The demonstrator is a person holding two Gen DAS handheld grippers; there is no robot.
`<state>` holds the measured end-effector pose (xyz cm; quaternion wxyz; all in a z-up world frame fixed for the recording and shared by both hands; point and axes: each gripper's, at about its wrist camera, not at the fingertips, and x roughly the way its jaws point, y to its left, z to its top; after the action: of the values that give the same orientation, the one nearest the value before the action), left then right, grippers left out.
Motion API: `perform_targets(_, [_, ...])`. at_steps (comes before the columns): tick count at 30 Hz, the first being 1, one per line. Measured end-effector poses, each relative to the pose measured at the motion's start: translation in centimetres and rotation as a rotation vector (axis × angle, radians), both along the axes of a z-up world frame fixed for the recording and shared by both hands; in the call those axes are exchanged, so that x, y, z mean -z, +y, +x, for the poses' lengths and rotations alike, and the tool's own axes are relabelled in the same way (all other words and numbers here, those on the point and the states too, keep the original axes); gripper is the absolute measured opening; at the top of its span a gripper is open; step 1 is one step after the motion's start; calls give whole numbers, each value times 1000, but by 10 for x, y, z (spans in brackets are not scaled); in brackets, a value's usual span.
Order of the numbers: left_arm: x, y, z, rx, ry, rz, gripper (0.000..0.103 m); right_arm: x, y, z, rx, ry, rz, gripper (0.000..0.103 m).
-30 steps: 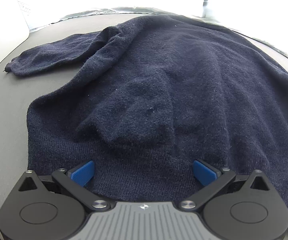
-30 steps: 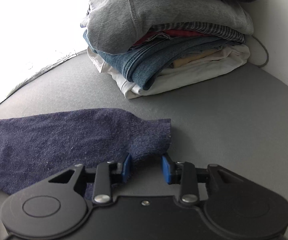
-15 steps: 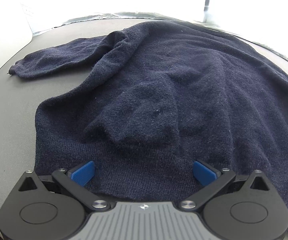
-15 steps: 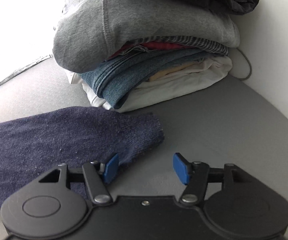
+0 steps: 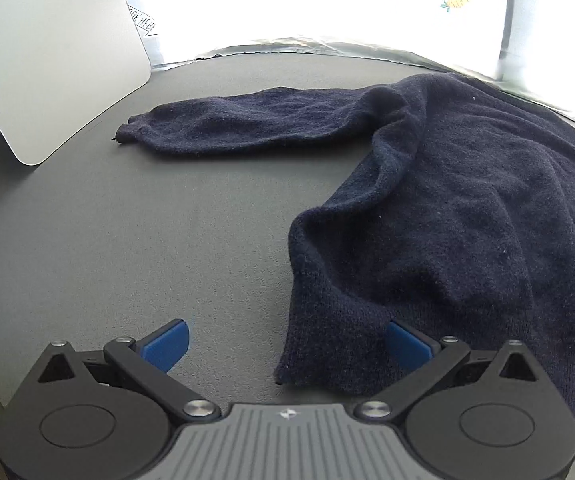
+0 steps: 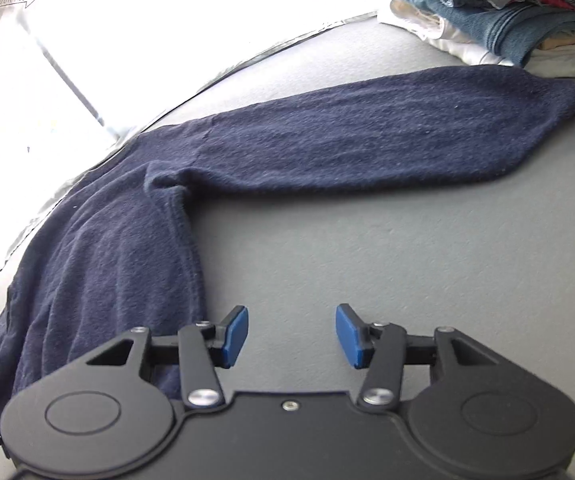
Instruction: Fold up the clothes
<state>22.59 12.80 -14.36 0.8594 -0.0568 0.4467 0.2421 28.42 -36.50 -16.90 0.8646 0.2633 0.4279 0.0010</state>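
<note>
Lying spread on the grey table [image 5: 135, 240] is the navy sweater [image 5: 487, 216], and each wrist view is catching a different side of it. The left wrist view is showing one sleeve [image 5: 247, 120] stretching out toward a pale grey board [image 5: 55, 56] that is leaning at the table's far corner, with the body bunching in folds to the right. The left gripper [image 5: 287, 342] is hanging over the hem corner with its jaws spread wide; one blue pad is sitting over bare table, the other over the knit, and neither is pressing on it. The right wrist view is showing the other sleeve [image 6: 367, 136], its cuff ending just beside a stack of folded clothes [image 6: 499, 12] that the left view is not taking in. The right gripper [image 6: 291, 336] is closing over bare table beside the sweater's side edge, nothing between its jaws.
</note>
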Motion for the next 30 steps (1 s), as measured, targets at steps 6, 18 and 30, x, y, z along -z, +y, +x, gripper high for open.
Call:
perform_targets(6, [4,26,6,63,-20,-128,85,0,69,-22,-87,23,21,40])
perform_targets(18, [-13,29,-5,232,-68,-381,6,-23,80,-72,46,-49,-98,5])
perform_targets(30, [-6,41,-22,195,-67,-353,64,-27,105,-70,68,12,-339,54])
